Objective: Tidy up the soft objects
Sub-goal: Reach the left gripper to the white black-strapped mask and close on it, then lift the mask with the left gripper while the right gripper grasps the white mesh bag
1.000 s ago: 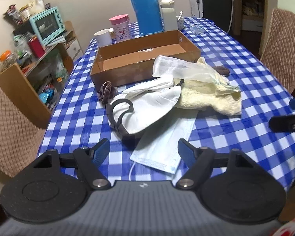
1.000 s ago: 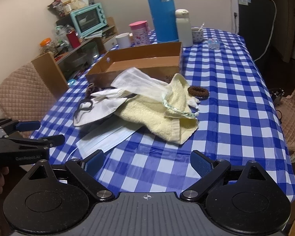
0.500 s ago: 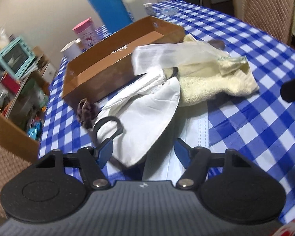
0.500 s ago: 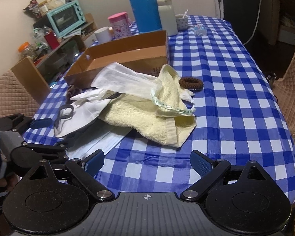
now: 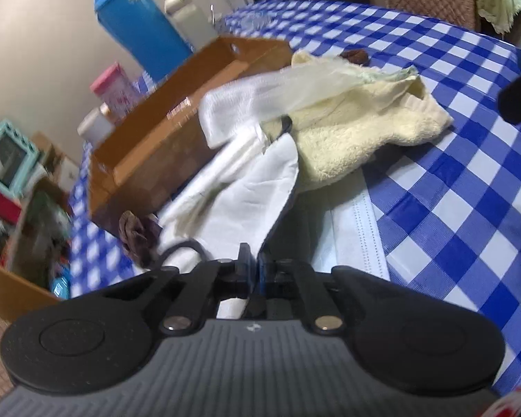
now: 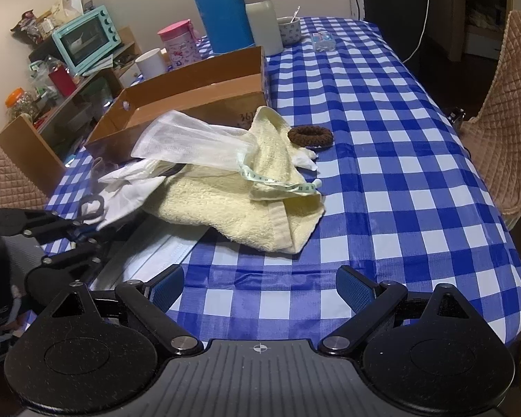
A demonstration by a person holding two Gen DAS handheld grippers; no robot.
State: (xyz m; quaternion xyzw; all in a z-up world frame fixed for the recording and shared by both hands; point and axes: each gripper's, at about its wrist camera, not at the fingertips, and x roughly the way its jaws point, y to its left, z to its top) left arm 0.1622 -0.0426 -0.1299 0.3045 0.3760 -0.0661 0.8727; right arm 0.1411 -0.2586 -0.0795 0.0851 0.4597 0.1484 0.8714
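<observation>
A pile of soft things lies on the blue checked table in front of a cardboard box. In it are a yellow towel, a translucent bag, a white cloth mask with a black loop and a pale blue face mask. My left gripper is closing tight, its pads pinching the near edge of the white cloth mask. My right gripper stands open over bare tablecloth, short of the towel. A brown scrunchie lies behind the towel, a purplish one by the box corner.
Behind the box stand a blue thermos, a white bottle, a pink cup and a white mug. Padded chairs flank the table. A cluttered shelf with a teal oven is on the left.
My left gripper dropped toward the pile, rolled, and its jaws went from wide open to shut on the white cloth mask's edge. The right gripper shifted slightly closer and stayed open.
</observation>
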